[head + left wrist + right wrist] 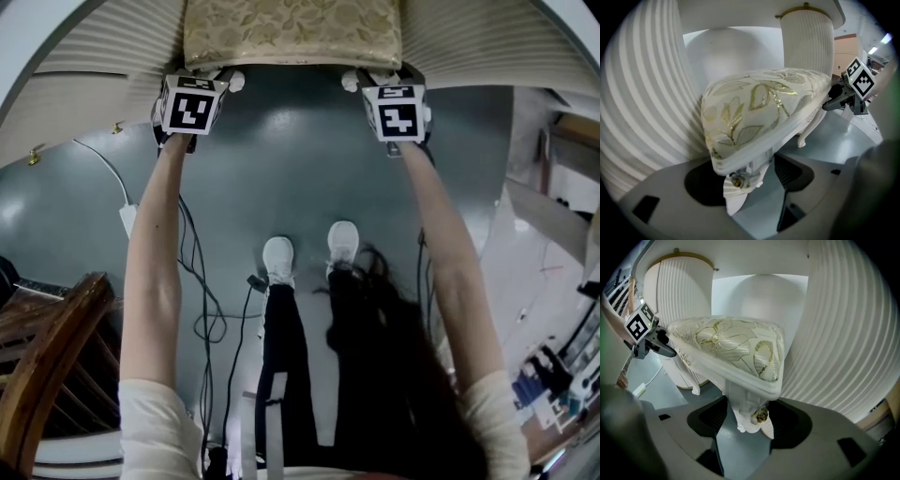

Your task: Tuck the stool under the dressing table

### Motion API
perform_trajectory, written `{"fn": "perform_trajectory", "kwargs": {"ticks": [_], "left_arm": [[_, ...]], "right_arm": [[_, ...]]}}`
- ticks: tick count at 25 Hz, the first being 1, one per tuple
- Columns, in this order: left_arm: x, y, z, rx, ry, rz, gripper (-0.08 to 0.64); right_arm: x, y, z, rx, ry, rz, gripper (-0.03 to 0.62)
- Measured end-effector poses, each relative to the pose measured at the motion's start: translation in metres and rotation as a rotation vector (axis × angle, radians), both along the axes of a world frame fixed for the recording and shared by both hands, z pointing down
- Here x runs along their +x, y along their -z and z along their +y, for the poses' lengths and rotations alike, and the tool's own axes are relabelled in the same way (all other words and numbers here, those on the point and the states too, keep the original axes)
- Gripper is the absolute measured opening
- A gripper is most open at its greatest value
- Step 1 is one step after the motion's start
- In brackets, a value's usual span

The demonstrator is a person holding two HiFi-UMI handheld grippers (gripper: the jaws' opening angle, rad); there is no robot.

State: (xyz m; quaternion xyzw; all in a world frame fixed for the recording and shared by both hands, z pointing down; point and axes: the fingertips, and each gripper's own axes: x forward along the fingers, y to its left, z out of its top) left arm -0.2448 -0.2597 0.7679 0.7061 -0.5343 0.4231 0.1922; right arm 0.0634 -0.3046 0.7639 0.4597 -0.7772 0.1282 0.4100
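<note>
Grey-blue floor (300,169) is filling the head view, with a white dressing table (94,84) curving across the far side on fluted pedestals. The stool (292,33), a white frame under a cream cushion with gold leaf pattern, is sitting in the knee gap between the two pedestals, its near side facing the person. Left gripper (208,77) is holding the near-left corner of the stool (759,112): its fingers (792,171) are pinching the top of the corner leg just below the seat rail, beside a small gold rosette. Right gripper (384,80) is doing the same at the near-right corner (731,348), fingers (710,416) closed on that leg top. Both arms are reaching straight forward. Cables (202,300) are trailing over the floor at the person's left, running to a white adapter (128,218). A dark wooden chair (47,347) is showing at the lower left edge.
</note>
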Motion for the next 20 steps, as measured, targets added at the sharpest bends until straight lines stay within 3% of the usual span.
{"fn": "perform_trajectory", "kwargs": {"ticks": [9,12,20], "left_arm": [[-0.001,0.012,-0.009,0.003,0.061,0.019,0.322],[-0.002,0.027,-0.009,0.035,0.117,0.042,0.321],[0.018,0.054,0.028,0.029,0.139,0.083,0.321]], "right_arm": [[-0.001,0.009,-0.009,0.006,0.0,0.031,0.275],[-0.002,0.02,-0.015,-0.021,-0.031,-0.02,0.275],[0.007,0.06,0.007,0.003,-0.09,-0.082,0.273]]}}
